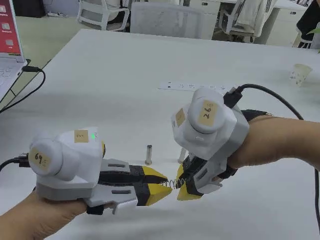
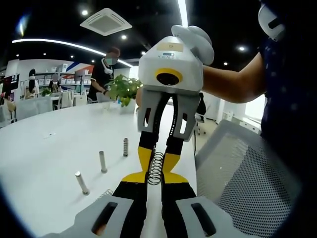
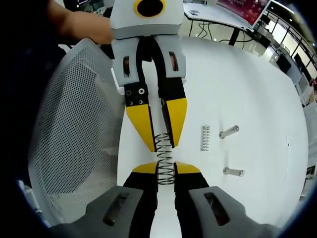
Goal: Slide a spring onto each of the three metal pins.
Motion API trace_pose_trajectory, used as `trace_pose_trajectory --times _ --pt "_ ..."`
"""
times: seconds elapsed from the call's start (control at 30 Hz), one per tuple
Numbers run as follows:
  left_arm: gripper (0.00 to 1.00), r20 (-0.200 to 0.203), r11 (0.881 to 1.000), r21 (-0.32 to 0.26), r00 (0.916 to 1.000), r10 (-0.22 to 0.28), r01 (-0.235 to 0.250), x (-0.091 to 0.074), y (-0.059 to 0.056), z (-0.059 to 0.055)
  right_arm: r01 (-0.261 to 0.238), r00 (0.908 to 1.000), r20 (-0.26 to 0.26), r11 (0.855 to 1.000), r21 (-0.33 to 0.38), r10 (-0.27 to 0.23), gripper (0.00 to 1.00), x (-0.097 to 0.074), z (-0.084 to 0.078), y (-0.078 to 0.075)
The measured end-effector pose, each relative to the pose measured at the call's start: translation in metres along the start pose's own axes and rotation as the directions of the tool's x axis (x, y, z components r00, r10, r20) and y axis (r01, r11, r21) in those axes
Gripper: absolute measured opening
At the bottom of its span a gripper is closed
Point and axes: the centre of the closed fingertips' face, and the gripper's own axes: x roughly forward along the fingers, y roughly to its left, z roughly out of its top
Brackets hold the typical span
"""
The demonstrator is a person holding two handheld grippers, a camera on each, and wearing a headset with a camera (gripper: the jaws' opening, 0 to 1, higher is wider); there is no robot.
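The spring (image 1: 172,183) is held between the two grippers, which are pointed tip to tip over the near part of the white table (image 1: 125,90). The left gripper (image 1: 165,184) is closed down to a narrow gap, and one end of the spring is clamped between its yellow fingertips (image 3: 141,124). The right gripper (image 1: 183,185) is closed to about the width of the coil, and the other end of the spring is gripped between its own tips. The coil is thus bridged across the small gap between the two sets of jaws. In the left gripper view, three metal pins are seen standing upright in a row on the table, to one side of the jaws: the near pin (image 2: 81,182), the middle pin (image 2: 102,161) and the far pin (image 2: 125,147). The near pin and the middle pin are bare. The far pin appears to be ringed with coils, but the detail is too small to be confirmed. A loose spring (image 2: 104,194) is laid flat on the table near the near pin, just beside the left gripper's jaws. A power strip (image 1: 192,86) is located farther back on the table, and a paper cup (image 1: 301,74) is placed near the far right edge. A mesh chair (image 2: 237,168) is positioned beside the table.
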Motion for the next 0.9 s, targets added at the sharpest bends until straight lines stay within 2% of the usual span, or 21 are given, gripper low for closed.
trace_pose_trajectory --times 0.43,0.9 --pt "0.01 0.024 1.000 0.012 0.9997 0.001 -0.001 -0.0010 -0.0006 0.0066 0.006 0.9999 0.014 1.000 0.009 -0.006 0.10 -0.0037 -0.0002 -0.0025" --pt "0.01 0.030 1.000 -0.003 0.9995 0.013 -0.013 -0.0050 0.0004 0.0060 0.022 0.9996 0.014 1.000 0.013 -0.023 0.09 -0.0049 -0.0022 -0.0046"
